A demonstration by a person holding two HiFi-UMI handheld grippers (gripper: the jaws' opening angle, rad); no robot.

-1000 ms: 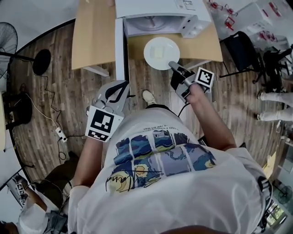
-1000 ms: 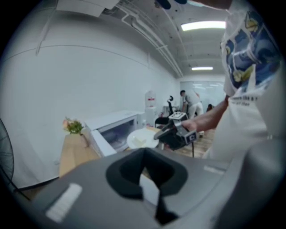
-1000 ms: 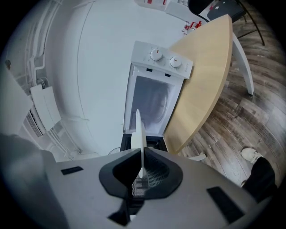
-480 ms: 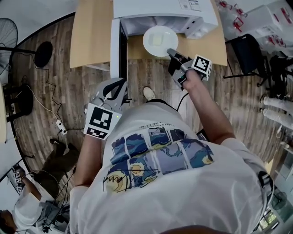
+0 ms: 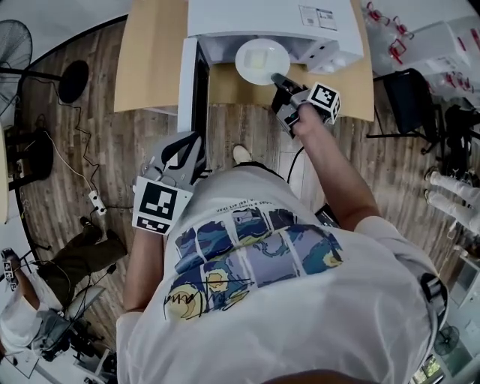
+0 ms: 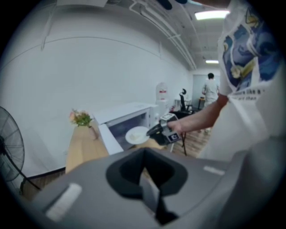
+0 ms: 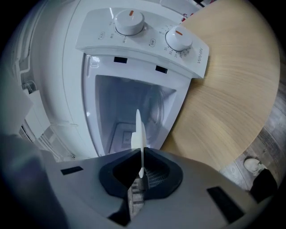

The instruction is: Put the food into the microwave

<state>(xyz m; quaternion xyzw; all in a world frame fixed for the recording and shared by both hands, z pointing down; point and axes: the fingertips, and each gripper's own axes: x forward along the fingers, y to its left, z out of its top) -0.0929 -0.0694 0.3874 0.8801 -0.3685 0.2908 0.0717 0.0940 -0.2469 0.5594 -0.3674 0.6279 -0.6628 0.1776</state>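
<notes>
1. The right hand-held gripper is pinching the edge of the white plate. The pale food lies on the plate.
2. The plate is right in front of the microwave, at its open mouth. I think it is not inside yet. It is held up in the air, over the desk that the microwave stands on.
3. The door stands wide open on the left side of the microwave.
4. The left hand-held gripper looks pressed together and holds nothing. It is well away from the microwave, close to the person's body.
5. One thing could go wrong. The plate is held by one thin edge only, so if it tips, the food could slide off in front of the microwave.
6. The plate could also bump the frame of the microwave's mouth if it goes in too high or too far to one side. A bump could knock it out of the pinch.
7. If the plate is let go before it sits flat on the microwave's floor, it could drop and crack.
</notes>
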